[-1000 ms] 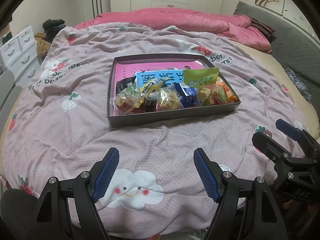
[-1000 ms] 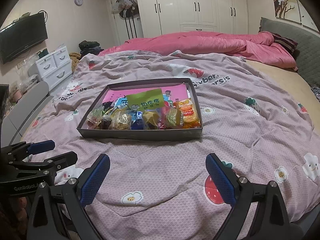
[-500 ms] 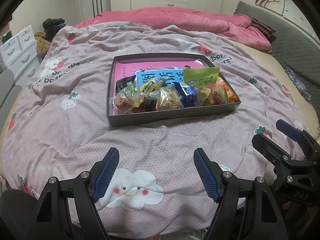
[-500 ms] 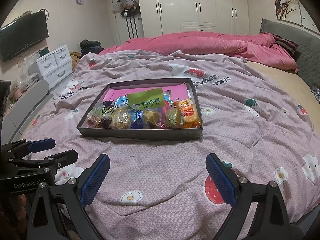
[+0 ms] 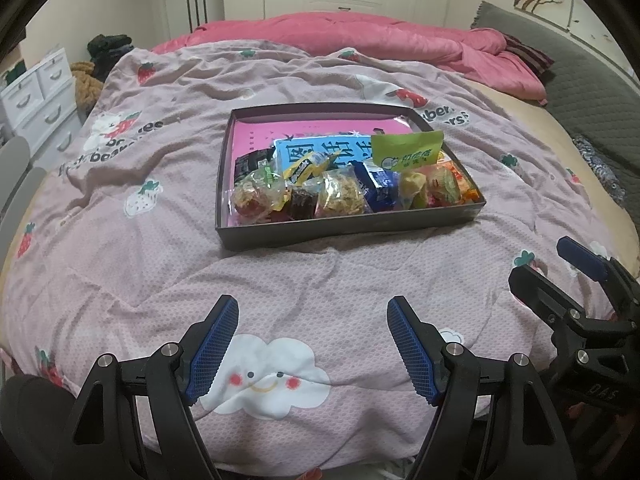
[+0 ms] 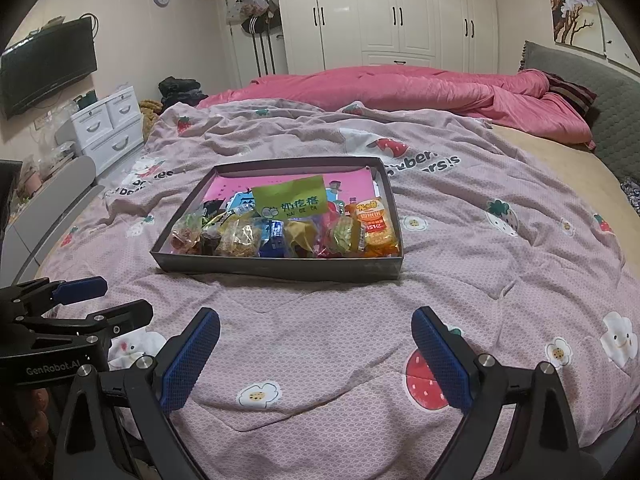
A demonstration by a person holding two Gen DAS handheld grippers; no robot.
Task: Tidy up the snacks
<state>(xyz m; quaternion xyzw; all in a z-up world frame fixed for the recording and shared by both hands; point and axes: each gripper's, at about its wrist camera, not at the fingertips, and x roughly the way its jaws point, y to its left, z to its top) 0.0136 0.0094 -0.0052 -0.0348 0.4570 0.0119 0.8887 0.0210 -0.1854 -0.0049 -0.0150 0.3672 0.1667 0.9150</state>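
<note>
A shallow dark box (image 5: pixel 344 229) (image 6: pixel 276 267) sits on the pink strawberry-print quilt in the middle of the bed. It holds a row of wrapped snacks (image 5: pixel 340 196) (image 6: pixel 288 234) along its near side, a green packet (image 5: pixel 406 152) (image 6: pixel 294 202), a blue packet (image 5: pixel 320 152) and an orange packet (image 6: pixel 374 224). My left gripper (image 5: pixel 312 344) is open and empty, well short of the box. My right gripper (image 6: pixel 316 352) is open and empty too, also short of the box.
A pink duvet (image 6: pixel 400 88) lies bunched at the far side of the bed. A grey headboard (image 5: pixel 580 76) runs along the right. White drawers (image 6: pixel 104 128) and a wall TV (image 6: pixel 48 64) stand to the left. White wardrobes (image 6: pixel 400 12) fill the back wall.
</note>
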